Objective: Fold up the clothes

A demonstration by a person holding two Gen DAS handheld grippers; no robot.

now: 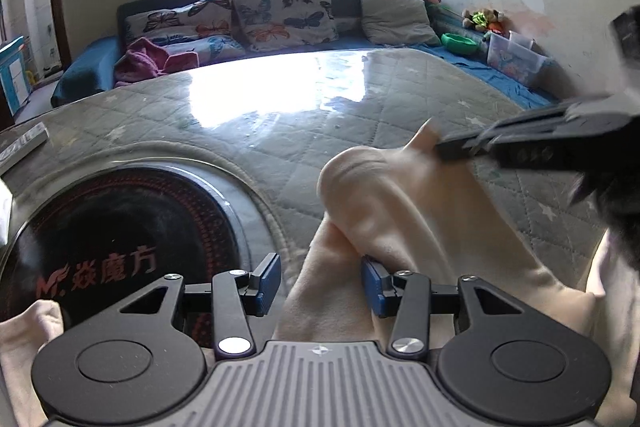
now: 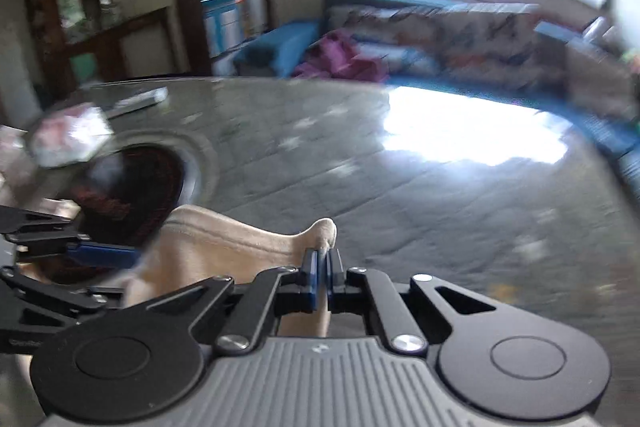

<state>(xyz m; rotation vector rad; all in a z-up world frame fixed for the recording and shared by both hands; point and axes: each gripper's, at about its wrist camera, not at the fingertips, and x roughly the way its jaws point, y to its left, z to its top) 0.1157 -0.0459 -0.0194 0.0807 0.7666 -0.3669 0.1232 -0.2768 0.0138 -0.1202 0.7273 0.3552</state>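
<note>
A cream-coloured garment [image 1: 420, 211] lies bunched on the glass-topped table, lifted at one corner. My left gripper [image 1: 320, 285] is open, its blue pads apart; the cloth drapes against the right pad [image 1: 374, 287] and runs between the fingers. My right gripper [image 1: 448, 149] comes in from the right and pinches the raised corner of the cloth. In the right wrist view the right gripper [image 2: 322, 267] is shut on that cream corner [image 2: 324, 229], and the garment [image 2: 224, 247] stretches left toward the left gripper [image 2: 100, 253].
A round black induction cooktop [image 1: 120, 227] is set in the table [image 1: 280, 131] at left. A flat box [image 1: 24, 143] lies at the far left edge. Behind the table runs a blue sofa [image 1: 352, 43] with butterfly cushions [image 1: 288, 11] and a pink cloth [image 1: 148, 61].
</note>
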